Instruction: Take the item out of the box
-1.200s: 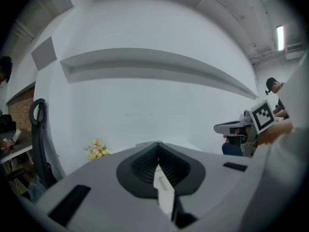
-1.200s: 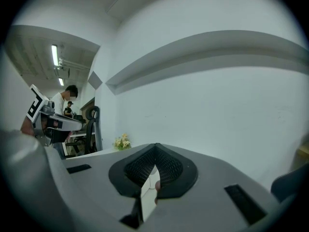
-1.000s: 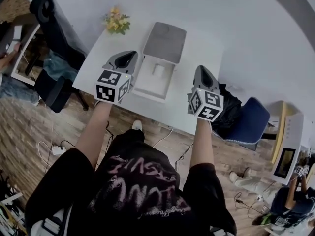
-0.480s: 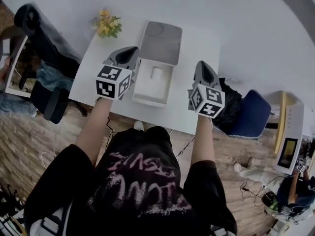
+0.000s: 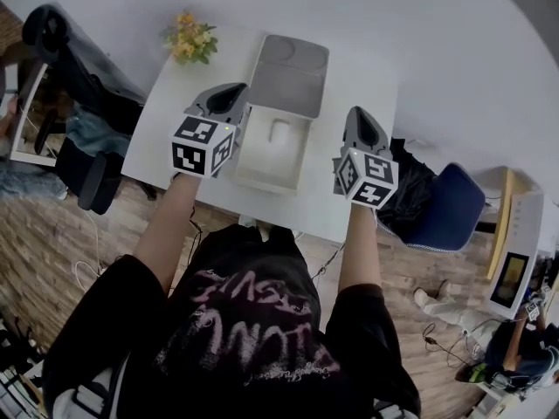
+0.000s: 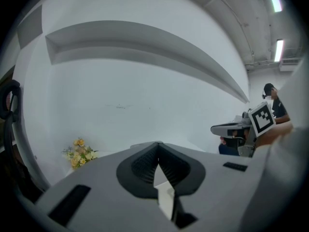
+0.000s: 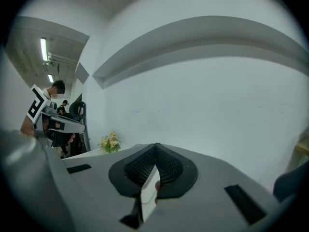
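Observation:
An open white box (image 5: 258,173) sits mid-table in the head view, its grey lid (image 5: 292,75) folded back behind it. A small white item (image 5: 279,131) lies in the box's recess. My left gripper (image 5: 229,94) hovers just left of the box, jaws shut and empty. My right gripper (image 5: 362,116) hangs to the right of the box, jaws also shut with nothing in them. In the left gripper view the pads (image 6: 145,166) meet at the tip; the right gripper view shows its pads (image 7: 166,168) closed the same way. Neither gripper touches the box.
A bunch of yellow flowers (image 5: 190,40) stands at the white table's (image 5: 175,138) far left corner. A black office chair (image 5: 83,68) is left of the table, a blue chair (image 5: 450,212) to its right. Cables lie on the wood floor.
Both grippers stay raised on either side of the box with jaws shut. The right gripper has edged slightly forward, and the head view has shifted a little.

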### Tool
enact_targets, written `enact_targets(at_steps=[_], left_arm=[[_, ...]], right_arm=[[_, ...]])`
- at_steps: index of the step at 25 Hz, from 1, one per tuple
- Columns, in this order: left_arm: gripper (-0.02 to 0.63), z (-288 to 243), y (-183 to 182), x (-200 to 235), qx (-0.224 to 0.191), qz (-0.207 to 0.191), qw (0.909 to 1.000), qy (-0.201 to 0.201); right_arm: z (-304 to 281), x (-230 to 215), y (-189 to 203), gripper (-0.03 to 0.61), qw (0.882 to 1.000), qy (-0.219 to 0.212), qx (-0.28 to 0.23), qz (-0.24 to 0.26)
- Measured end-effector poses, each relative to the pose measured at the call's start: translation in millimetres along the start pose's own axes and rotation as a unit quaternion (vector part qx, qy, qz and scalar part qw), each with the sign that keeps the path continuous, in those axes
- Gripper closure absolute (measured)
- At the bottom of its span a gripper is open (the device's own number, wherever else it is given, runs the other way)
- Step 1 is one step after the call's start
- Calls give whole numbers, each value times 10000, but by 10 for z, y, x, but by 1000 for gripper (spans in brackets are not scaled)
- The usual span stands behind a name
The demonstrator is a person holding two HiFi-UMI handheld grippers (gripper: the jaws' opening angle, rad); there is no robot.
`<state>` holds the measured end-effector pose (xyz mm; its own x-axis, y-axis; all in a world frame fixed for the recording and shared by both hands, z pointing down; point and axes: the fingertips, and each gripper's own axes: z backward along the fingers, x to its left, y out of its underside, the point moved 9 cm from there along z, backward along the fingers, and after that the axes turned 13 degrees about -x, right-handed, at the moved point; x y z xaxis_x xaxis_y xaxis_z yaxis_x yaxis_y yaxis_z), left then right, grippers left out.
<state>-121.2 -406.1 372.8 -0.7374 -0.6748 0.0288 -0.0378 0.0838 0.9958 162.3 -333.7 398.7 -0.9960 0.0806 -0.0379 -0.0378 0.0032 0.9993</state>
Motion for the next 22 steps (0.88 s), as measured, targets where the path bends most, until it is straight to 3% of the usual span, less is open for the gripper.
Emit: enact_targets(at_steps=[22], left_arm=[[612,-329,415,-458,727,109,9967,-343]], right_arm=[[-90,-422,510,569,9970,-561,474,-225]])
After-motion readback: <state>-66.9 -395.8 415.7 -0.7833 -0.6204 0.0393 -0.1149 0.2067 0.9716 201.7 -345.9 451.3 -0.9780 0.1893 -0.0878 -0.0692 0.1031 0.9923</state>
